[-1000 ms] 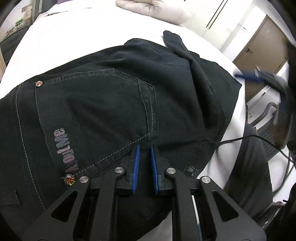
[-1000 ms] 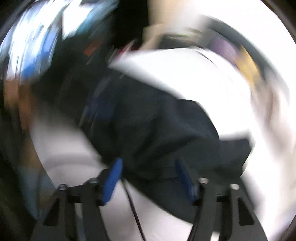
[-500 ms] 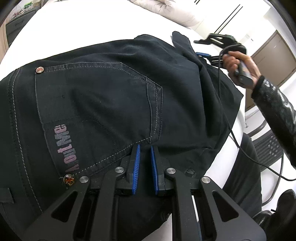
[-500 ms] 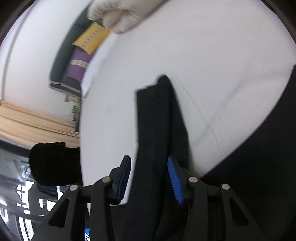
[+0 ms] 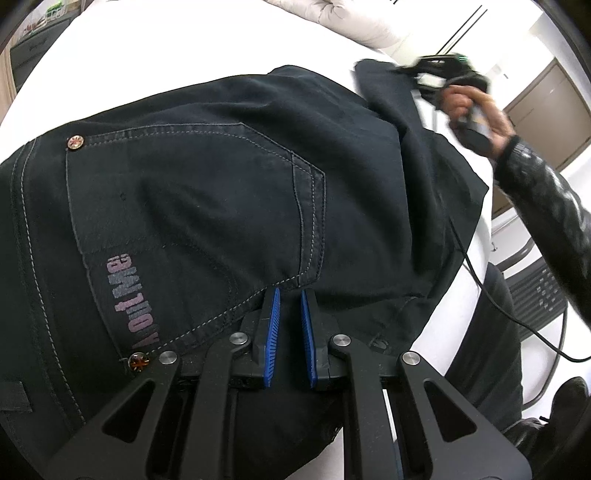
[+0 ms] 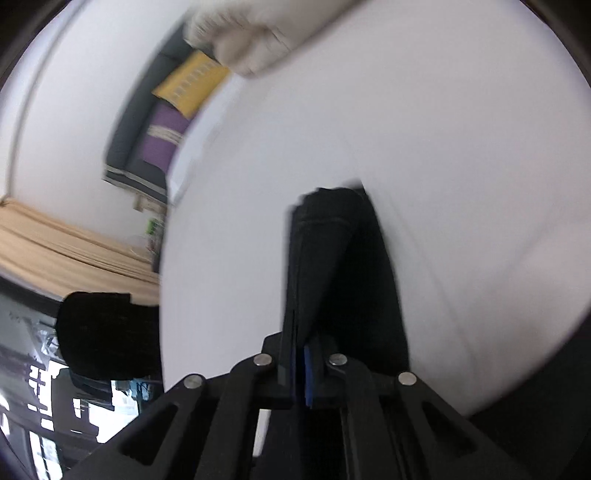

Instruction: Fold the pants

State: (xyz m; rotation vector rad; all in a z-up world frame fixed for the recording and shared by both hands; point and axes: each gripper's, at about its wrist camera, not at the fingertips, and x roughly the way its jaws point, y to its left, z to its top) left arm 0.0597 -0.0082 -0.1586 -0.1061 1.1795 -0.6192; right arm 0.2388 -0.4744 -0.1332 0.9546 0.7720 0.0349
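Observation:
Black pants (image 5: 229,192) lie spread on a white bed (image 5: 177,48), back pocket up. My left gripper (image 5: 290,299) rests at the pocket's lower corner near the waistband, jaws nearly closed with a narrow gap and no cloth visibly between them. My right gripper (image 6: 299,354) is shut on the hem of a pant leg (image 6: 332,251) and holds it above the bed. In the left wrist view the right gripper (image 5: 439,70) is at the far end of the pants, held by a hand.
A pale pillow (image 5: 354,18) lies at the head of the bed; it also shows in the right wrist view (image 6: 255,40). A dark sofa with yellow and purple cushions (image 6: 170,122) stands beyond the bed. A chair (image 5: 535,291) and cable are at the right.
My right gripper closed on the pant leg hem, which it straddled open half a second ago, and lifted it. My left gripper has stayed in place.

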